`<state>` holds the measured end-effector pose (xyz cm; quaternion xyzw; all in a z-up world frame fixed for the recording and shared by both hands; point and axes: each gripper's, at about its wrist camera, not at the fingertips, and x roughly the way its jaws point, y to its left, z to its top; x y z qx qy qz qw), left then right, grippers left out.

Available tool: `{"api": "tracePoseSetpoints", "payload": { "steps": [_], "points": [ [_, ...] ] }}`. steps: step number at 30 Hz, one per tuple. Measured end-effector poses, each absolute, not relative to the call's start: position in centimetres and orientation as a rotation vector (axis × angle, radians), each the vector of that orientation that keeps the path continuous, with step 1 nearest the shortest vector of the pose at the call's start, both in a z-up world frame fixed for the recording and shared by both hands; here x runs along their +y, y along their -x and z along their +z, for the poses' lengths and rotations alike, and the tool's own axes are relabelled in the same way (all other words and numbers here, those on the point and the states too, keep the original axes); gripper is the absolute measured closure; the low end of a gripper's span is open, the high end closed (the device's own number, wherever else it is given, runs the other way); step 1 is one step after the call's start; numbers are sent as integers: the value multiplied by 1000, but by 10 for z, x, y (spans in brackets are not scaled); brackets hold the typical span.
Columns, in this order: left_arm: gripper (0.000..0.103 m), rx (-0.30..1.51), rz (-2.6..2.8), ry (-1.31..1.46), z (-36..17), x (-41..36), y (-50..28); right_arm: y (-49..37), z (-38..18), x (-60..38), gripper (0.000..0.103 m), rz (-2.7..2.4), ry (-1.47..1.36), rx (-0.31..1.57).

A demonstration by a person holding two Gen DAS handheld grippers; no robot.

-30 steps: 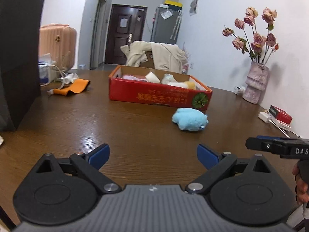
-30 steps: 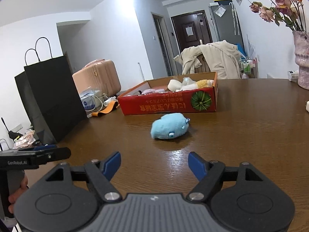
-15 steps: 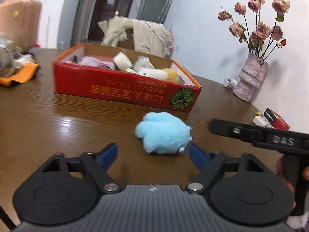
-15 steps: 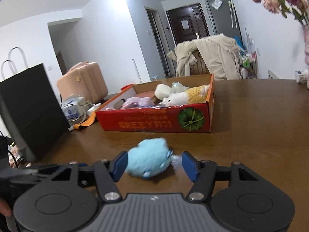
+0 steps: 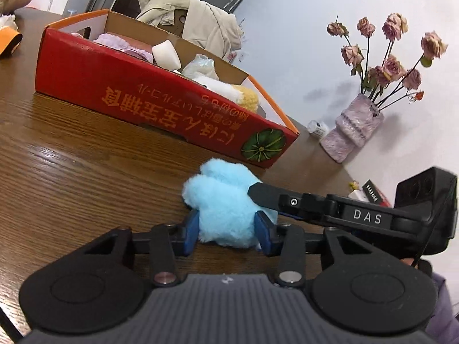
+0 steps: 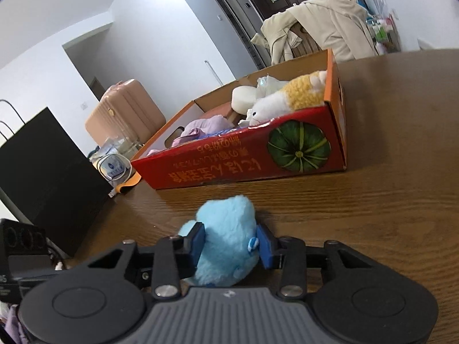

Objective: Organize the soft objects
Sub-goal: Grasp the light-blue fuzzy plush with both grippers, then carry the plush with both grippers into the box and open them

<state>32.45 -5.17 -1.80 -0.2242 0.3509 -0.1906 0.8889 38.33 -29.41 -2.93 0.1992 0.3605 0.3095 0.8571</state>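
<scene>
blue plush toy (image 5: 226, 209): lies on the brown surface (image 5: 71, 172), just in front of the near wall of the red box (image 5: 149, 106), still outside it.
left hand-held gripper (image 5: 226, 230): its jaws have just been closing and now stand narrow, blue pads pressed into the near end of the toy from both sides.
right hand-held gripper (image 6: 231, 245): its jaws have just been closing too, and it now pinches the same toy between its pads, the fur bulging above them.
already in the box: a yellow and white plush (image 6: 289, 97), a lilac soft item (image 6: 200, 127), a white round piece (image 6: 243, 97) and a crumpled clear bag (image 6: 268, 84).
done: most soft things look boxed.
left: lift the blue toy over the near wall and set it inside; it appears to be the last loose one.
</scene>
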Motion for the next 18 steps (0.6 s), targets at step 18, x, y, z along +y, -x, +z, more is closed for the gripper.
{"api": "tracePoseSetpoints", "payload": {
  "steps": [18],
  "points": [
    [65,635,-393,362,3,-62,-304,-374,-21,-304,69,686,-483,717]
  ]
}}
